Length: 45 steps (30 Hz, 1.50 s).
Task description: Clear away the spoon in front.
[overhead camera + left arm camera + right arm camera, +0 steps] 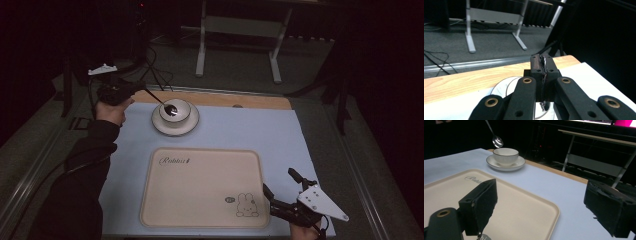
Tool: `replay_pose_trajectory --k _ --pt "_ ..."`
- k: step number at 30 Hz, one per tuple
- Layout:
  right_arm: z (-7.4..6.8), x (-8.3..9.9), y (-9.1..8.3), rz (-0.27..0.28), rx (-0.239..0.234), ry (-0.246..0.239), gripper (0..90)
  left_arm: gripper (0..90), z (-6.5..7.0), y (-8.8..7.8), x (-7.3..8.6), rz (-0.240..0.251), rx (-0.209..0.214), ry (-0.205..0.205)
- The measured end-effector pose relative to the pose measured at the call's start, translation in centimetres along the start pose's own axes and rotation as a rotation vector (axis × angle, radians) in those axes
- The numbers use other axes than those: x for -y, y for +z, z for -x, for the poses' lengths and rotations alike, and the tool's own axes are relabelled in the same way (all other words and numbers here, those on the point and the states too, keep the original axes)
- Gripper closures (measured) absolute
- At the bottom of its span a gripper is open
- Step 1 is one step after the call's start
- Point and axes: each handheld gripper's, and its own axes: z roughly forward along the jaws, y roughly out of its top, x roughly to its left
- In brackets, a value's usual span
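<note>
One cream tray (200, 187) lies nearest on the blue mat (280, 135), the right gripper (282, 192) beside it with jaws apart. One cup (175, 112) sits on one saucer (192, 125) beyond. Above it, the left gripper (131, 90) clamps one spoon (165, 105).

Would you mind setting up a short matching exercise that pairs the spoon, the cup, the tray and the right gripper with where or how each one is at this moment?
Things:
1. spoon
2. cup
3. tray
4. right gripper

States:
A. open, by the tray's near right corner
B. flat on the blue mat, nothing on it
C. held in the left gripper, above the cup
D. standing on a saucer

Pairs: 1-C, 2-D, 3-B, 4-A
</note>
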Motion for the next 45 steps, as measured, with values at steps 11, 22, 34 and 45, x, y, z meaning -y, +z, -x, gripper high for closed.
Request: replay_pose_trajectory --k 11,22,34,45 --pt "-0.2 0.0 0.1 0.0 -0.002 -0.003 11.6 89.9 1.5 -2.7 -1.8 -0.072 0.073 0.083" --pt "-0.2 0.0 0.1 -0.002 -0.004 -0.005 11.6 89.8 2.7 -4.6 -2.3 -0.144 0.164 0.155" --pt "-0.3 0.0 0.3 -0.004 -0.009 -0.004 11.6 89.8 4.2 -6.1 -2.0 -0.211 0.29 0.241" --pt "-0.4 0.0 0.3 -0.002 -0.012 -0.008 11.6 89.8 6.2 -6.0 -0.8 -0.313 0.405 0.31"
